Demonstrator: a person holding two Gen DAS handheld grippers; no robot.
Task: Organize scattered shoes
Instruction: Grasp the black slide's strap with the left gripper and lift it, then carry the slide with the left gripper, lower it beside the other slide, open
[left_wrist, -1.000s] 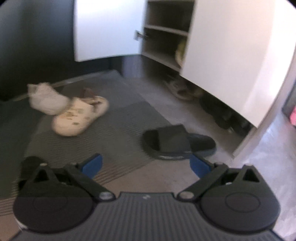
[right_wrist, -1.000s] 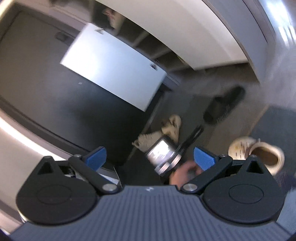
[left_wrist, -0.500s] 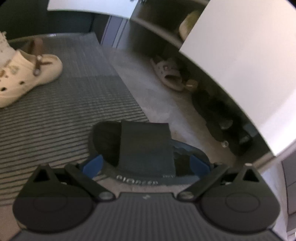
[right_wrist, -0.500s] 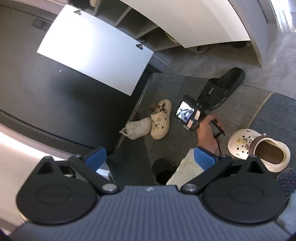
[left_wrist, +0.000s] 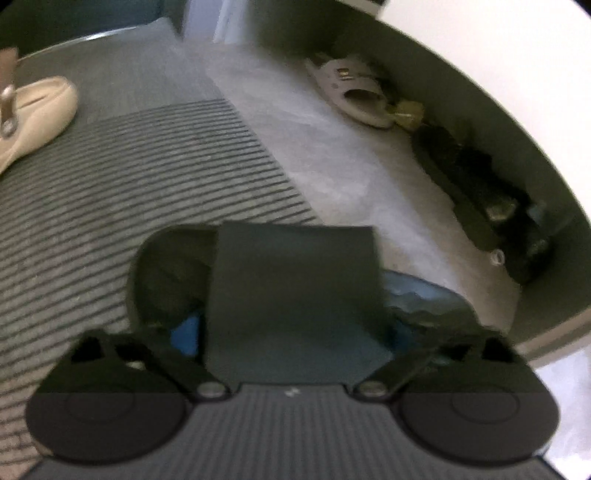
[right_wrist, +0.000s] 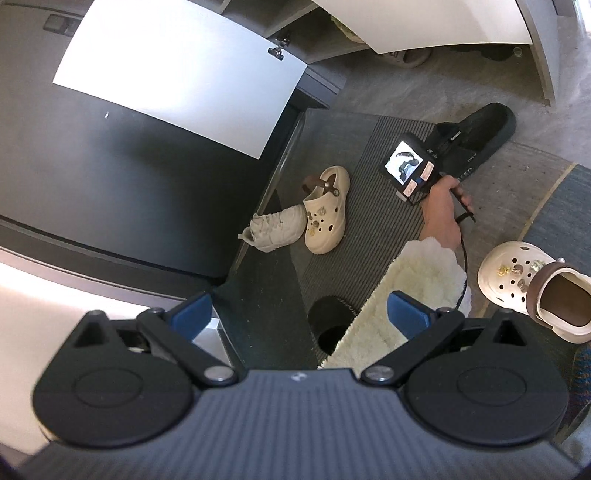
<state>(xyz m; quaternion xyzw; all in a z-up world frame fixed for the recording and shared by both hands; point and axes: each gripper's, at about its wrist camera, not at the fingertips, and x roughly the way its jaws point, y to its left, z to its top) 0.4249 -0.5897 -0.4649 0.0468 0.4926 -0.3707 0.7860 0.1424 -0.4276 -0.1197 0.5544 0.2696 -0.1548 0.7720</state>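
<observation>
Straddling the strap of a black slide sandal (left_wrist: 295, 295), the left claw (left_wrist: 291, 328) sits low over the floor with one blue fingertip (left_wrist: 184, 332) at each side of the strap; whether the pads press it I cannot tell, fingers mostly hidden. Sandal lies at the edge of the striped mat (left_wrist: 129, 177), toe on the mat, heel on bare grey floor (left_wrist: 314, 147). Left wrist view alone shows a pale sandal (left_wrist: 354, 92) and dark shoes (left_wrist: 480, 199) lined up under the white cabinet (left_wrist: 517, 55), plus a cream clog (left_wrist: 33, 114) at the mat's far left edge.

Right wrist view looks down from high up: right claw (right_wrist: 299, 314) has fingers spread wide, nothing between them. Only here: the person's hand (right_wrist: 441, 206) and fluffy white sleeve (right_wrist: 406, 299) holding the left device over the black sandal, a beige sneaker (right_wrist: 275, 229) touching the cream clog, a second white clog (right_wrist: 517, 280) on the mat at right, and an open cabinet door (right_wrist: 177, 70).
</observation>
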